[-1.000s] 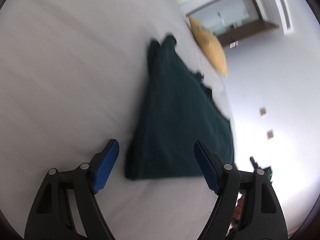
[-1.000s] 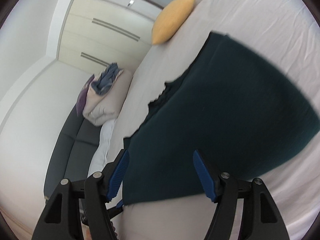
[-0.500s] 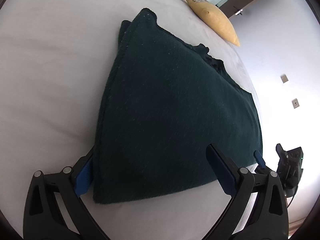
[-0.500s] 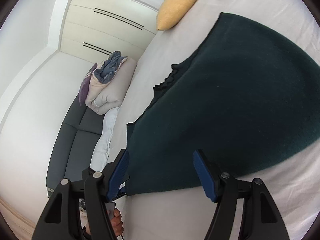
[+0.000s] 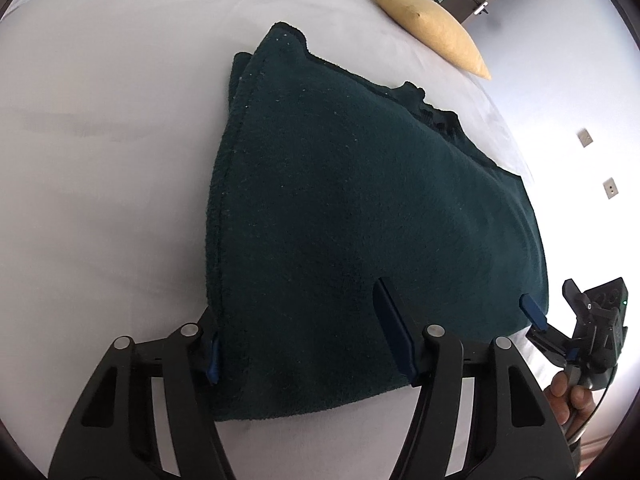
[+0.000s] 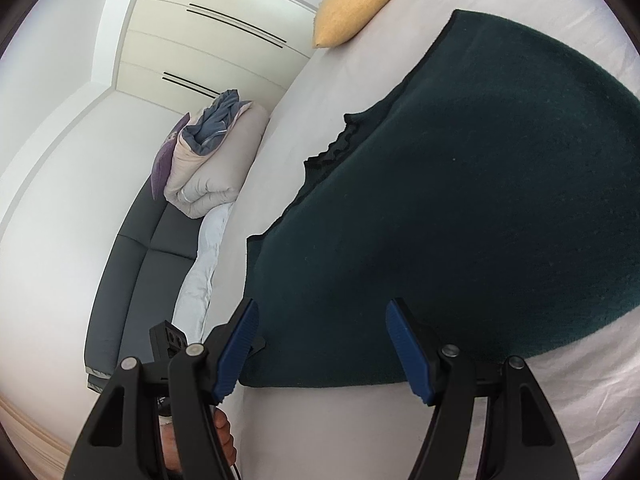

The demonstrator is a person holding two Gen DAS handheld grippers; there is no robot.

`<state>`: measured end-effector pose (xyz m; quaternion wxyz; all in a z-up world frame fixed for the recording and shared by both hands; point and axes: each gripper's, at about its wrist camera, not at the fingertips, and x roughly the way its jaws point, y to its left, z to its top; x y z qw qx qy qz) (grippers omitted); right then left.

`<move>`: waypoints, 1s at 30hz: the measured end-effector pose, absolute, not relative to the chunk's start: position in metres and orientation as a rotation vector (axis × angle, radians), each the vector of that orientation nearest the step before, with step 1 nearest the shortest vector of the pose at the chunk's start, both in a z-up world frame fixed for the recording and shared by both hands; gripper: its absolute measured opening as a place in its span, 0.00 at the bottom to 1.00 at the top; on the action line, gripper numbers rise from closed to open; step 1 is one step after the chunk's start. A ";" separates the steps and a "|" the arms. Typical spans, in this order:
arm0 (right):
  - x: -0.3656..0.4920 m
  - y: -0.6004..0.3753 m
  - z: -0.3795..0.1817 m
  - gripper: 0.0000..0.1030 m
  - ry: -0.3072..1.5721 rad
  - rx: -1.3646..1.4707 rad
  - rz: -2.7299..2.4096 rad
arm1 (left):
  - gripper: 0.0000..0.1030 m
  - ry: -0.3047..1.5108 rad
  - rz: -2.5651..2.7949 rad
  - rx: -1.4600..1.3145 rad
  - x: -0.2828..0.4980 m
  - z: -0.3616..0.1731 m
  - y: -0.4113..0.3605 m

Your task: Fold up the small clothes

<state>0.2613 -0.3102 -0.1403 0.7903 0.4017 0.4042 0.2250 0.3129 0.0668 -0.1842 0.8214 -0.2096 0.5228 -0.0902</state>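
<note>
the dark green knit garment (image 5: pixel 360 216) lies half-folded on the white bed sheet (image 5: pixel 100 160), the left gripper (image 5: pixel 296 344) closing its jaws over the garment's near corner, the right gripper (image 6: pixel 324 344) gaping at its other near corner; next likely needs 2 firm pinches.

Home bedroom — white-sheeted bed (image 5: pixel 120 160), yellow pillow (image 6: pixel 356 4), built-in wardrobe (image 6: pixel 208 40), grey sofa (image 6: pixel 136 260).

My left gripper (image 5: pixel 308 348) is closing its fingers (image 5: pixel 394 340) around the near corner of the dark green garment (image 5: pixel 360 208) on the white bed (image 5: pixel 100 140).
</note>
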 end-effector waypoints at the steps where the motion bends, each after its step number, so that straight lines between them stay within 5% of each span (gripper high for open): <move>1: 0.262 -0.310 -0.140 0.68 0.871 0.863 0.485 | 0.59 1.112 -0.192 -0.447 0.313 -0.185 0.067; 11: 0.260 -0.307 -0.137 0.68 0.861 0.869 0.511 | 0.57 1.113 -0.223 -0.536 0.313 -0.181 0.073; 21: 0.272 -0.302 -0.130 0.68 0.853 0.862 0.549 | 0.57 1.163 -0.344 -1.097 0.313 -0.214 0.116; 30: 0.288 -0.282 -0.125 0.68 0.872 0.827 0.584 | 0.55 1.175 -0.364 -1.015 0.328 -0.216 0.127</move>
